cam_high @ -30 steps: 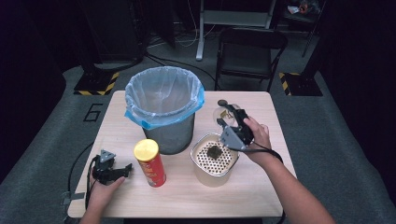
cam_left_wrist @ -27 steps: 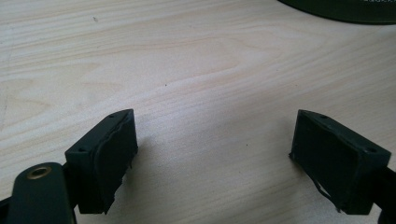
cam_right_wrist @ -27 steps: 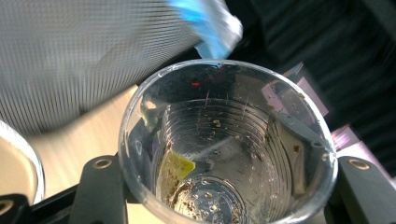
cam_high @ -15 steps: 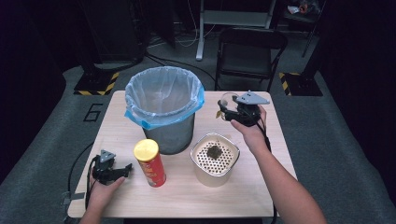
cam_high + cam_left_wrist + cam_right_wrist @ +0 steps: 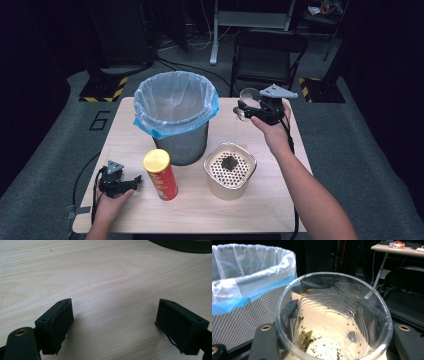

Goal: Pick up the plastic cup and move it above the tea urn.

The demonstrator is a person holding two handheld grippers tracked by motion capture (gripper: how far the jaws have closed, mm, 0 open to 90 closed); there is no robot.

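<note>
My right gripper (image 5: 251,108) is shut on a clear plastic cup (image 5: 246,97), held in the air right of the bin (image 5: 176,115) and beyond the strainer tin (image 5: 230,170). In the right gripper view the cup (image 5: 332,322) sits between the jaws, with wet leaf bits stuck inside, and the bin (image 5: 244,282) is to its left. The bin is metal mesh lined with a pale blue bag. A dark clump of leaves lies on the tin's perforated top. My left gripper (image 5: 131,182) rests on the table, open, and its jaws (image 5: 117,325) have nothing between them.
A red tube can with a yellow lid (image 5: 160,175) stands right of the left gripper. The light wooden table (image 5: 280,200) has bare room at front right. A black chair (image 5: 270,55) stands behind the table; its seat (image 5: 407,295) lies past the cup.
My right gripper has carried the cup up and back from over the strainer tin to a spot beside the bin's right rim. The left gripper has stayed put.
</note>
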